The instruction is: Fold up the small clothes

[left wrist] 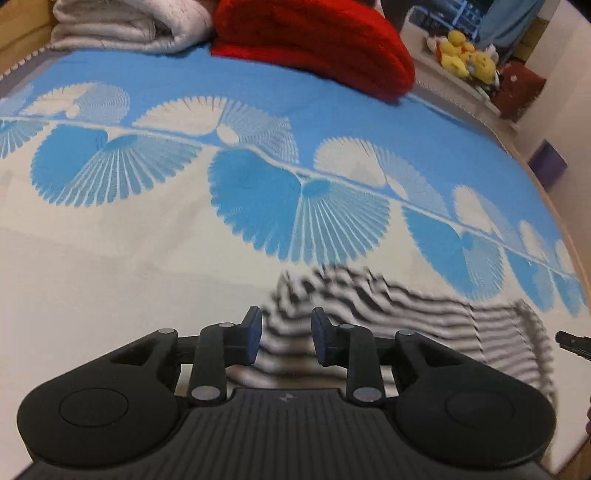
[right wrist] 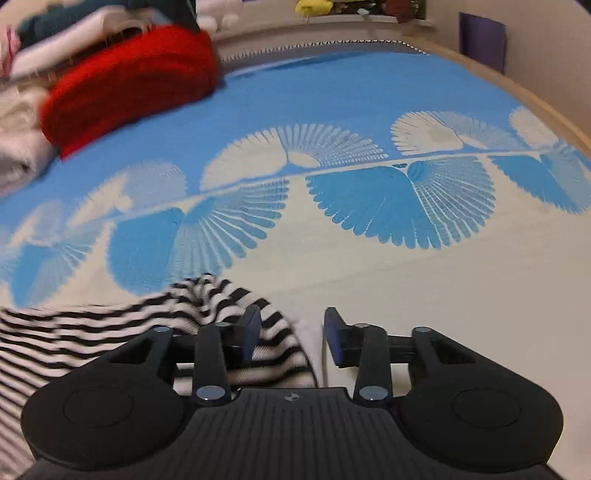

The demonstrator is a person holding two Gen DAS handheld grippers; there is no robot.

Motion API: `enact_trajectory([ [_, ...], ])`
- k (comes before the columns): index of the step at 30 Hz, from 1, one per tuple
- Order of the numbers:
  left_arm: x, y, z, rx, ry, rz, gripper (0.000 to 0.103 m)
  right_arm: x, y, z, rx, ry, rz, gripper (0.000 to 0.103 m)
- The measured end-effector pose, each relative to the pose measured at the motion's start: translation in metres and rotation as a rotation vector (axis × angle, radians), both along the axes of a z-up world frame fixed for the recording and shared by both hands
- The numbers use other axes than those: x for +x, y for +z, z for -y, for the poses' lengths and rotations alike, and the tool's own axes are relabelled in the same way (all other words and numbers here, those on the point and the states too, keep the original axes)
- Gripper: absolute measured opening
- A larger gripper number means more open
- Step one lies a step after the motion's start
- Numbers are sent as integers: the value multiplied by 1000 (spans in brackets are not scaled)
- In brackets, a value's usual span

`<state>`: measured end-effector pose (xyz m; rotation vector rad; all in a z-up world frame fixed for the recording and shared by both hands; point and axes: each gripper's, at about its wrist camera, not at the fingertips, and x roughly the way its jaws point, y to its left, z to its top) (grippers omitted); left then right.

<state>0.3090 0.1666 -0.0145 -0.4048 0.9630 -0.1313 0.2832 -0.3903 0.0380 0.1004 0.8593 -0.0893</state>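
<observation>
Nearest you, at the bottom of the left wrist view, your left tool (left wrist: 286,334) has its jaws apart, with the striped top (left wrist: 388,310) showing blurred in the gap; neither pad is seen pressing on it. The top spreads from lower centre to lower right over the bedspread (left wrist: 147,266). In the right wrist view your right tool (right wrist: 291,334) also stands apart: the top (right wrist: 110,325) fills the lower left and reaches under the left finger, while the right finger is over bare bedspread. A red cushion (left wrist: 317,40) and a white quilt (left wrist: 125,26) lie at the upper left, with yellow plush toys (left wrist: 467,55) at the upper right.
</observation>
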Motion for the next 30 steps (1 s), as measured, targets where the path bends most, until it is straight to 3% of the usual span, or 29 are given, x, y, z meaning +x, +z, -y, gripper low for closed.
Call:
enact_trajectory([
  [2, -11, 10, -5, -2, 1, -73, 31, -15, 11, 10, 43, -1, -36, 42],
  [6, -55, 17, -15, -57, -9, -108, 36, -53, 25, 23, 126, -22, -135, 46],
  [11, -92, -29, -21, -125, 47, -226, 40, -100, -3, 33, 194, -70, -232, 51],
  [13, -91, -51, -18, -128, 41, -337, 40, -109, -25, 40, 256, -134, -309, 51],
  [14, -92, -52, -18, -123, 61, -328, 40, -111, -28, 42, 281, -161, -327, 51],
  [16, -91, -52, -13, -112, 51, -307, 40, -115, -26, 43, 290, -172, -280, 50],
  [19, -91, -60, -7, -97, 21, -339, 40, -117, -34, 34, 230, -135, -304, 48],
  [22, -92, -60, -8, -53, 26, -340, 40, -116, -37, 28, 217, -91, -311, 28],
  [26, -100, -61, -28, -87, 80, -342, 41, -122, -33, 29, 236, -104, -281, 24],
  [30, -105, -66, -22, -39, 22, -374, 39, -127, -32, 34, 240, -97, -277, 21],
])
